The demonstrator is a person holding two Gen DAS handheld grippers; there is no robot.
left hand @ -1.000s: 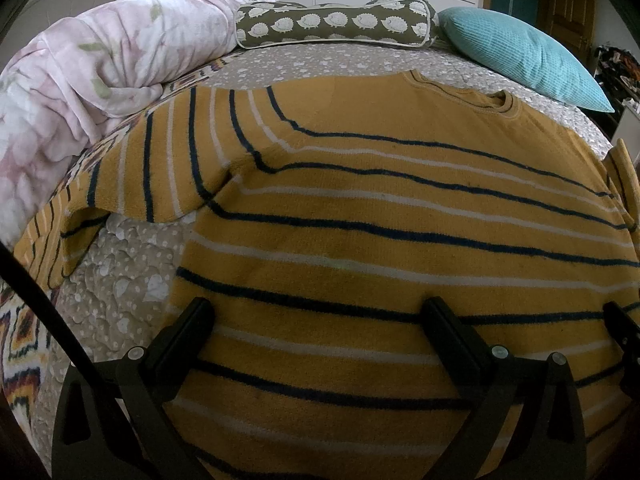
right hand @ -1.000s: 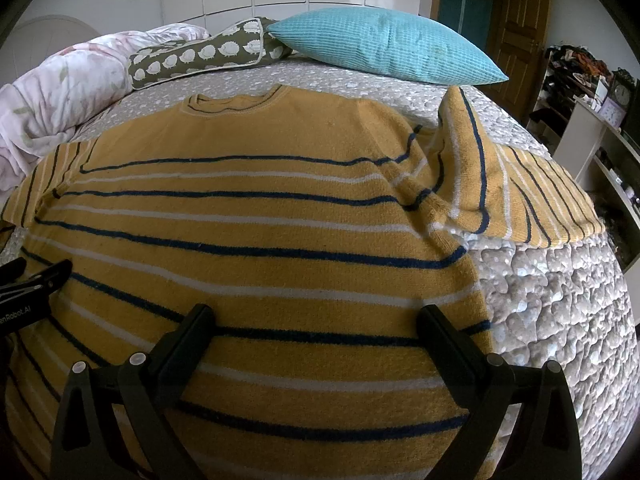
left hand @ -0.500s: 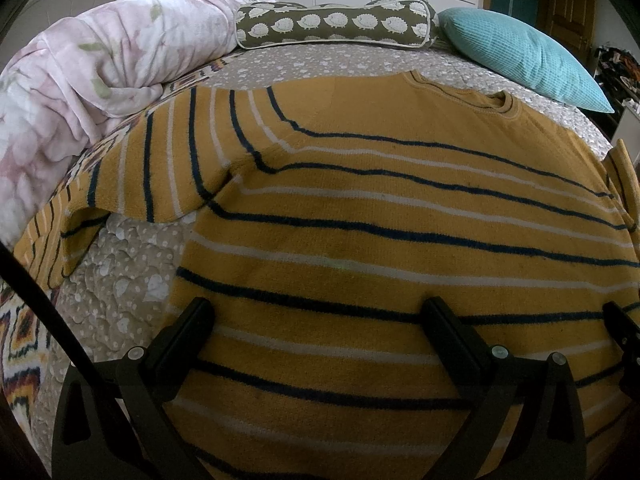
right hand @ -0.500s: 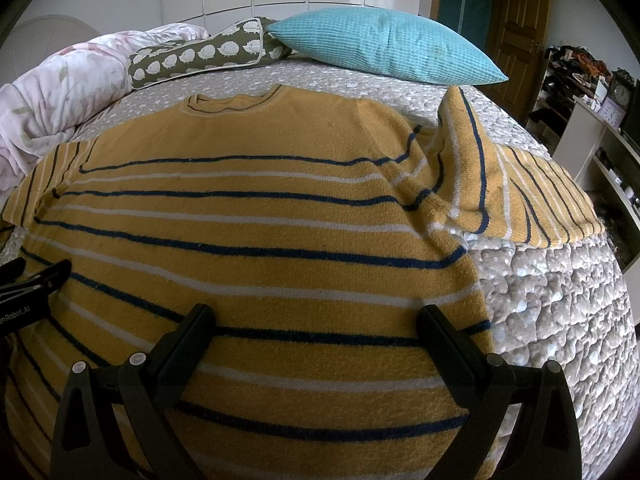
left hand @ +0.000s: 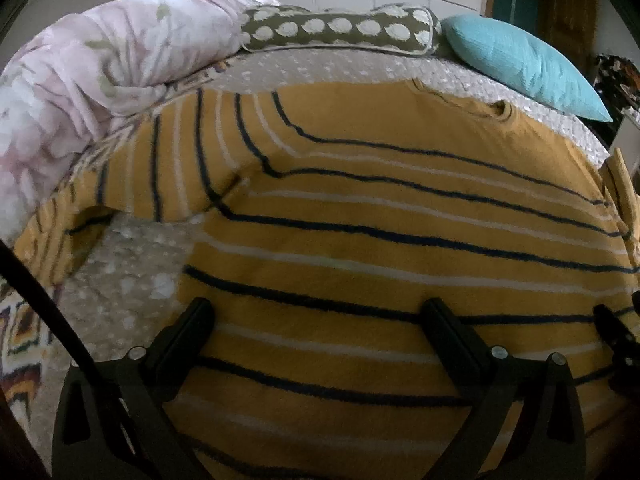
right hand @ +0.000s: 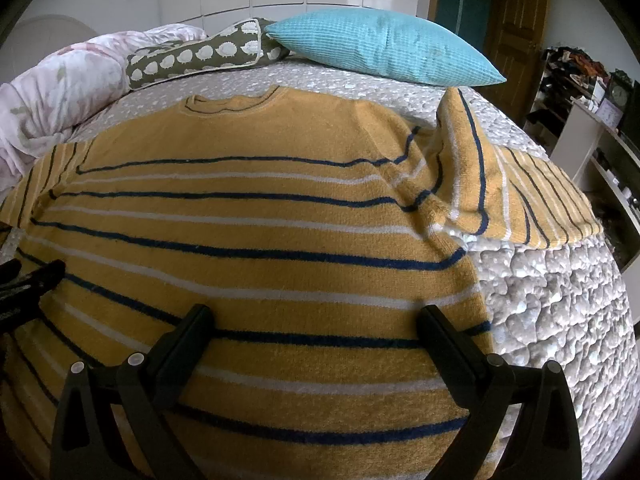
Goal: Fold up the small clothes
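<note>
No legible text anywhere

Sweater (right hand: pixel 256 264) hem below frame edge

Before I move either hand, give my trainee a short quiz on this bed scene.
1. True or false: the yellow striped sweater lies spread flat, neckline toward the pillows.
2. Which sleeve is bunched up into a ridge: the one by the floral duvet or the one on the side of the teal pillow?
3. Multiple choice: the right tongs are A) clamped on the hem, B) open over the sweater's lower body, C) off the bed.

Key: 1 true. 2 the teal pillow side. 3 B. Side note: the left tongs are closing slightly, fabric below them, nothing pinched yet.
</note>
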